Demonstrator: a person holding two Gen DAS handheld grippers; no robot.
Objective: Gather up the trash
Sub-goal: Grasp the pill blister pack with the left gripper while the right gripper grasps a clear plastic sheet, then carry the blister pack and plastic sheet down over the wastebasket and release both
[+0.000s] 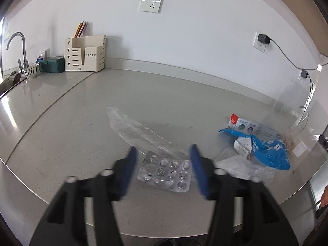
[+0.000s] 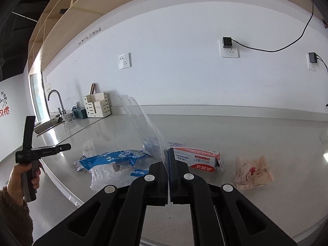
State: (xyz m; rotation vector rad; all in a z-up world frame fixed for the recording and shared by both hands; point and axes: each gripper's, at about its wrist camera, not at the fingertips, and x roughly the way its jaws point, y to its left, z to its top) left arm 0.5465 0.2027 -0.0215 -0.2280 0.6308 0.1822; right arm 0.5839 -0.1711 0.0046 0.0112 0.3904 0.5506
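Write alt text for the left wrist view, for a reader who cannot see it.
The open left claw hangs just over a used pill pack on a grey counter, its blue fingers either side of it. A clear wrapper lies beyond, a blue bag and toothpaste box to the right, a sink tap far left.

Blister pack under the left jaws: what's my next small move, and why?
Probably lower the left gripper and close on the blister pack: its jaws are open and straddle the pack on the counter, while the right gripper holds the clear bag upright.
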